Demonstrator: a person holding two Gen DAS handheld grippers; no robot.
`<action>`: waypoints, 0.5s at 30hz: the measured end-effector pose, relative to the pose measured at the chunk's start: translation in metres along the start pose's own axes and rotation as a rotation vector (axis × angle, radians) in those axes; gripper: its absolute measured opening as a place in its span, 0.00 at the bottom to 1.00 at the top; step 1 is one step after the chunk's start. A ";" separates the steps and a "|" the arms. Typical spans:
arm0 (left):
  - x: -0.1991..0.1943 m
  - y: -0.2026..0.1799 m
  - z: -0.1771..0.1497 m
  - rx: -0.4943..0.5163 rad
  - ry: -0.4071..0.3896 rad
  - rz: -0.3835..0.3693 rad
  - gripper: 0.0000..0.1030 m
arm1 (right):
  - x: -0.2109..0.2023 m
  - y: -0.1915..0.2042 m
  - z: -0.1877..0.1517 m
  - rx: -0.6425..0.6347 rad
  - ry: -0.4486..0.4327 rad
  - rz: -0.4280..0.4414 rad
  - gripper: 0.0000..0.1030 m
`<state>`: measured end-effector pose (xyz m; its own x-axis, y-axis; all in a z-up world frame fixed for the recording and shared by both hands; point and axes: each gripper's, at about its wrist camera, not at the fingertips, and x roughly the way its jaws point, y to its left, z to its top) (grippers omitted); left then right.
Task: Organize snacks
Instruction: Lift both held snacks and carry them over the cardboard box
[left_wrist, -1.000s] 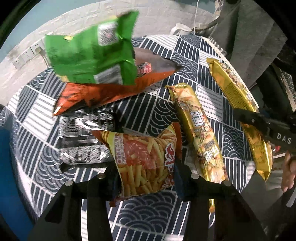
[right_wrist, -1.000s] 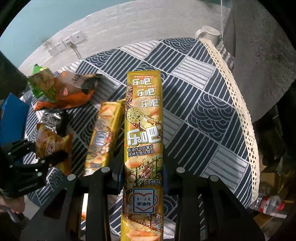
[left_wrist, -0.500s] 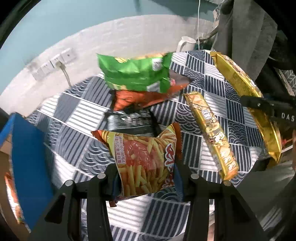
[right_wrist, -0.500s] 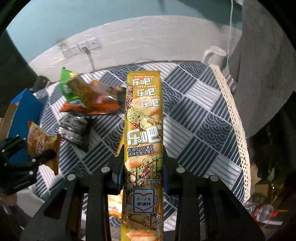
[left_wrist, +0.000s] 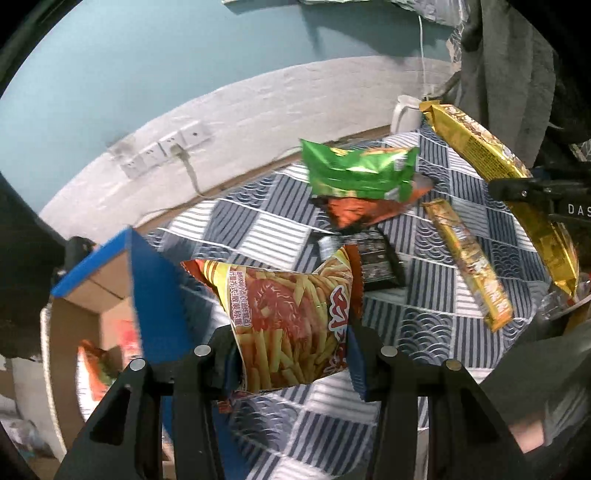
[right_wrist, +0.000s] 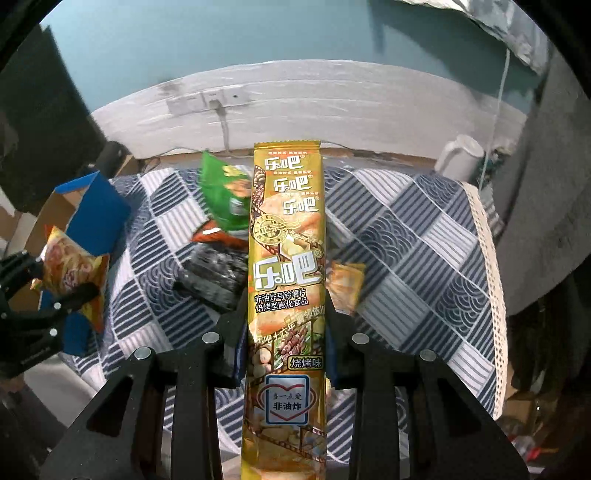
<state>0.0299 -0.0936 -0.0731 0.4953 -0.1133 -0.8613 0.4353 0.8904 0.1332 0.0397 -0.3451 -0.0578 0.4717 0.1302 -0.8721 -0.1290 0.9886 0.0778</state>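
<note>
My left gripper (left_wrist: 291, 354) is shut on a red and yellow fries bag (left_wrist: 284, 317), held up above the patterned tablecloth (left_wrist: 424, 317). That bag (right_wrist: 70, 273) and the left gripper (right_wrist: 40, 291) also show at the left of the right wrist view. My right gripper (right_wrist: 286, 332) is shut on a long golden chip pack (right_wrist: 286, 266), raised over the table; the same pack (left_wrist: 491, 166) shows at the right of the left wrist view. On the cloth lie a green bag (left_wrist: 358, 170) over an orange bag (left_wrist: 362, 210), a black pack (left_wrist: 365, 258) and a second golden pack (left_wrist: 469, 258).
A cardboard box with blue flaps (left_wrist: 147, 288) stands off the table's left side, with snack bags inside (left_wrist: 96, 365). A white mug (left_wrist: 404, 114) sits at the far table corner. Wall sockets (left_wrist: 166, 147) and a cable are on the wall behind. Grey fabric (left_wrist: 517, 66) hangs at right.
Both grippers have risen and tilted up with their packs, so the table looks farther off and more wall shows. The blue-flapped box has come into view at left.
</note>
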 end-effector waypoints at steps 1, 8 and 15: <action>-0.004 0.005 -0.001 -0.001 -0.008 0.012 0.46 | 0.000 0.006 0.002 -0.010 -0.001 0.001 0.29; -0.019 0.043 -0.010 -0.061 -0.033 0.034 0.46 | -0.003 0.048 0.015 -0.075 -0.017 0.025 0.29; -0.030 0.077 -0.023 -0.120 -0.047 0.051 0.46 | -0.001 0.098 0.028 -0.153 -0.016 0.064 0.29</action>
<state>0.0312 -0.0116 -0.0489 0.5499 -0.0849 -0.8309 0.3172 0.9415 0.1138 0.0511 -0.2465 -0.0358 0.4717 0.1949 -0.8600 -0.2902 0.9552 0.0574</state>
